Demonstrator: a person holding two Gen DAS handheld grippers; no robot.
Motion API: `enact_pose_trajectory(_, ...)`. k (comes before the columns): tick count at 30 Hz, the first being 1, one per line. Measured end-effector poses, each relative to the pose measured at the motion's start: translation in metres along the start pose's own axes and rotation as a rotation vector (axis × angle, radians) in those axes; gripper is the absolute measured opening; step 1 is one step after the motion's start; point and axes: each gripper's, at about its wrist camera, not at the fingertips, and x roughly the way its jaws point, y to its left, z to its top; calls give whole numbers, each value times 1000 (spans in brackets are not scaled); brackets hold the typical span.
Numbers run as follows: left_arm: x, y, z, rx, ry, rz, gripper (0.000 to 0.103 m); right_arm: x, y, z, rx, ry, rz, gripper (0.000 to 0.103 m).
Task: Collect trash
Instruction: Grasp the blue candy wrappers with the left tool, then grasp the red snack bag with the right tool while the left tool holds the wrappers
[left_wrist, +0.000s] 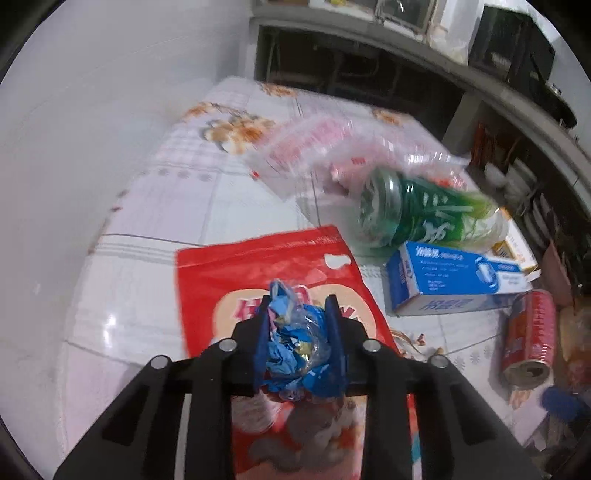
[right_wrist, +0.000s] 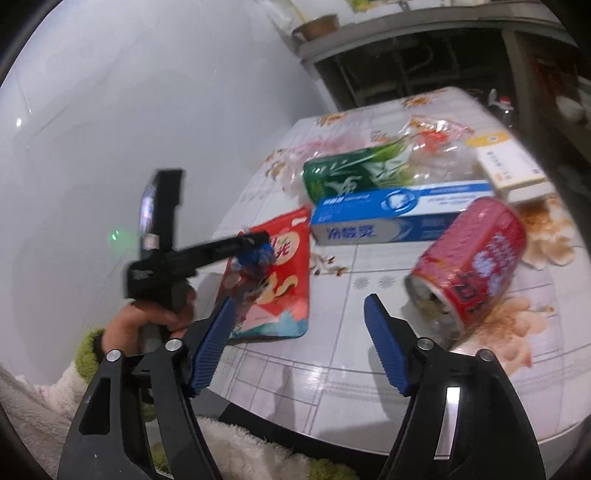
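Note:
My left gripper is shut on a crumpled blue wrapper, held just above a flat red snack bag on the flowered table. In the right wrist view that same left gripper hangs over the red snack bag, with a hand on its grip. My right gripper stands open over bare table, nothing between its blue pads. A red can lies on its side just right of the right pad. The red can also shows at the right in the left wrist view.
A blue toothpaste box, a green can, clear plastic bags and a yellow-white box lie behind the cans. The table's front edge runs close below my right gripper. Dark shelving stands behind the table.

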Motion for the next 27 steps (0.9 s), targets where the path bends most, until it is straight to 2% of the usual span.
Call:
enact_pose_trajectory(3, -26, 12, -6, 3, -36, -5, 24, 11, 9, 2, -25, 30, 13, 61)
enact_pose_trajectory(6, -40, 22, -15, 3, -27, 4, 24, 30, 16, 4, -42, 76, 18, 57)
enact_pose_trajectory(12, -24, 32, -45, 8, 66, 8, 23, 71, 17, 10, -19, 178, -3, 53)
enact_pose_trajectory(18, -20, 24, -52, 89, 52, 40, 23, 103, 12, 13, 37, 256, -4, 51)
enact_pose_trajectory(24, -19, 34, -54, 67, 40, -11, 22, 115, 15, 19, 68, 263, 28, 51)
enact_pose_trajectory(27, -19, 38, -57, 46, 28, -42, 22, 118, 4, 24, 158, 261, 103, 44)
